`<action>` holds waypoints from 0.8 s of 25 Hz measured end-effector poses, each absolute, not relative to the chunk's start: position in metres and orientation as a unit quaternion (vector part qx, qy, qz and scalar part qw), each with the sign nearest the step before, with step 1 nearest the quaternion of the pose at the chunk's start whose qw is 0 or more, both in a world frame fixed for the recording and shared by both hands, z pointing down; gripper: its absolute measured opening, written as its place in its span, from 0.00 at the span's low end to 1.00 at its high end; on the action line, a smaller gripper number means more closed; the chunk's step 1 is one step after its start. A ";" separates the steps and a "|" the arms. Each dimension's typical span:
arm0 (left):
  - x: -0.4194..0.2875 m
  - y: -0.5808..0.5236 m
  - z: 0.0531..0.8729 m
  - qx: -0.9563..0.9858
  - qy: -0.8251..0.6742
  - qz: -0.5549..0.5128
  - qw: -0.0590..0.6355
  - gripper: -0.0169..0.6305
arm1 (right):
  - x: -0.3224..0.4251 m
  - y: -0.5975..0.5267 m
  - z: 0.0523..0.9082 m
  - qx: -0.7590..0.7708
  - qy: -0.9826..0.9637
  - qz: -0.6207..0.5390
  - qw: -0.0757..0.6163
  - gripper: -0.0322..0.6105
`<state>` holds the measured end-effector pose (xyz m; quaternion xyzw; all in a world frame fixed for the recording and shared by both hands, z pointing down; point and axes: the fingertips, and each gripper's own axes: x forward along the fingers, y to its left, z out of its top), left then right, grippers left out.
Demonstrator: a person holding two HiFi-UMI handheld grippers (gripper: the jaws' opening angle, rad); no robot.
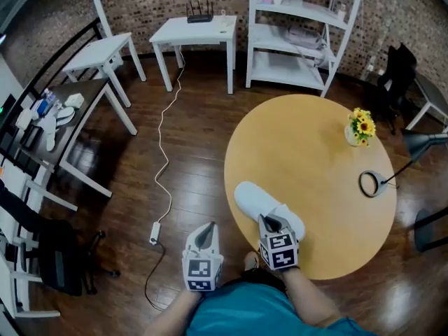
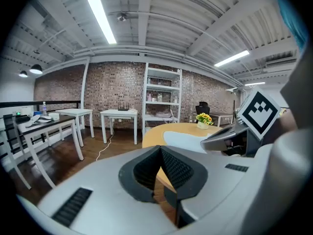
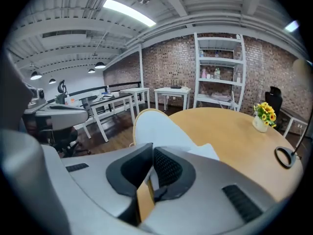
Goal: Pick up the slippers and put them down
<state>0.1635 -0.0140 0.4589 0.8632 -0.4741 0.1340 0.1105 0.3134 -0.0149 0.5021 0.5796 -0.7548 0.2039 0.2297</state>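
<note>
A white slipper (image 1: 253, 199) is at the near left edge of the round wooden table (image 1: 315, 152), toe pointing away from me. My right gripper (image 1: 271, 224) is at its heel end. In the right gripper view the slipper (image 3: 156, 131) runs forward from the jaws. The right gripper (image 3: 152, 168) is shut, with a thin white edge of the slipper between the pads. My left gripper (image 1: 205, 235) hangs over the floor left of the table. It (image 2: 160, 168) is shut with nothing in it. From the left gripper view the slipper (image 2: 188, 141) lies on the table ahead.
On the far side of the table stand a small vase of yellow flowers (image 1: 360, 128) and a black ring on a stalk (image 1: 371, 183). A white cable (image 1: 164, 166) runs across the wooden floor. White side tables (image 1: 196, 32), a shelf unit (image 1: 301, 40) and a dark chair (image 1: 63, 257) stand around.
</note>
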 end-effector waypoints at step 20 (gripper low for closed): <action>-0.144 0.064 0.462 0.790 -0.589 0.102 0.136 0.03 | 0.027 0.025 0.482 0.495 -0.815 0.158 0.254 0.09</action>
